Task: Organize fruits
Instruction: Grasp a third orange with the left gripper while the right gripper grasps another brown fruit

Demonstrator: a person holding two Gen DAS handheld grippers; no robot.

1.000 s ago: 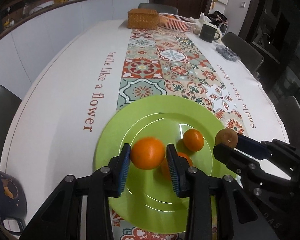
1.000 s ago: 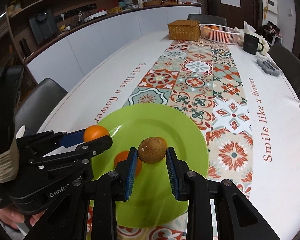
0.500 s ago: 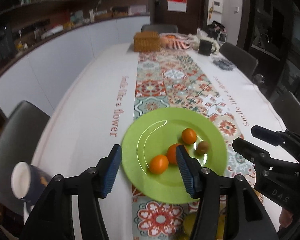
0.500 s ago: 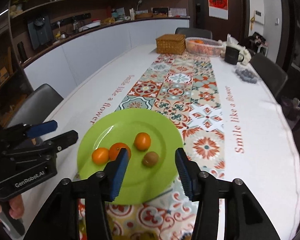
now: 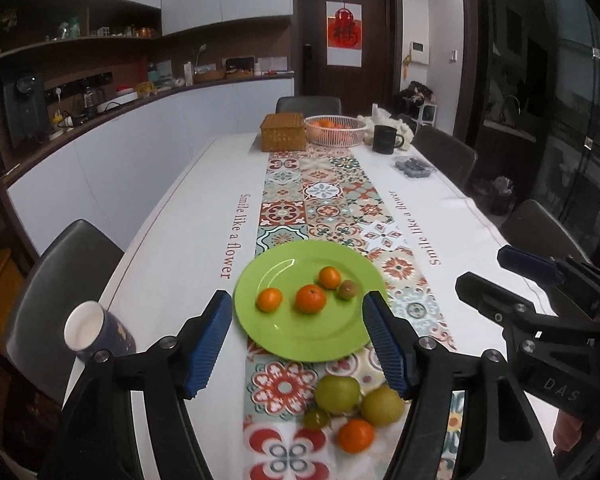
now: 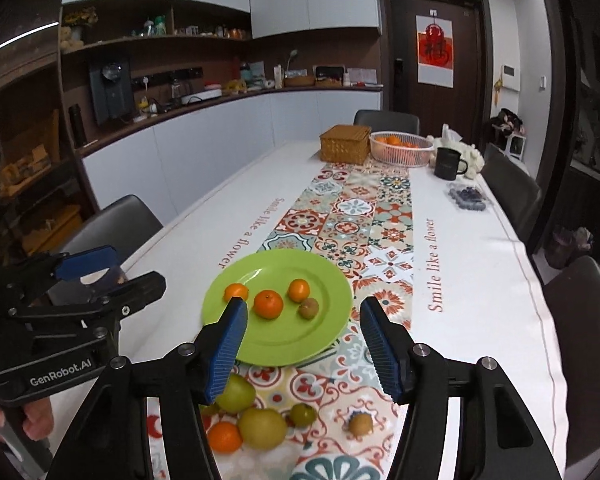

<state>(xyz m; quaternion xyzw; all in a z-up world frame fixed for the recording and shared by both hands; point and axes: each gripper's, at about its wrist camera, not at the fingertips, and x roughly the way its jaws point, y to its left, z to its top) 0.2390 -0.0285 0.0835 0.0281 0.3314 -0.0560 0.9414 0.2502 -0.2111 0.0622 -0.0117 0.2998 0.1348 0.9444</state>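
A green plate (image 5: 300,340) (image 6: 268,344) on the patterned runner holds three oranges (image 5: 310,298) (image 6: 268,303) and a brown kiwi (image 5: 347,289) (image 6: 309,308). Loose fruit lies nearer me on the runner: two green pears (image 5: 337,394) (image 6: 262,428), a small green fruit (image 5: 315,418) (image 6: 302,414), an orange (image 5: 354,435) (image 6: 224,437) and a second kiwi (image 6: 360,424). My left gripper (image 5: 298,344) is open and empty, raised above the plate's near side. My right gripper (image 6: 302,346) is open and empty, also raised above the plate's near edge.
A mug (image 5: 98,330) stands at the table's left edge. At the far end are a wicker box (image 5: 284,131), a white basket of oranges (image 5: 334,130), a black mug (image 5: 385,139) and a blueberry pack (image 5: 414,167). Chairs surround the table.
Both grippers let go of their fruit, the left an orange and the right a kiwi, which now lie on the plate. Both opened wide and drew back and up.
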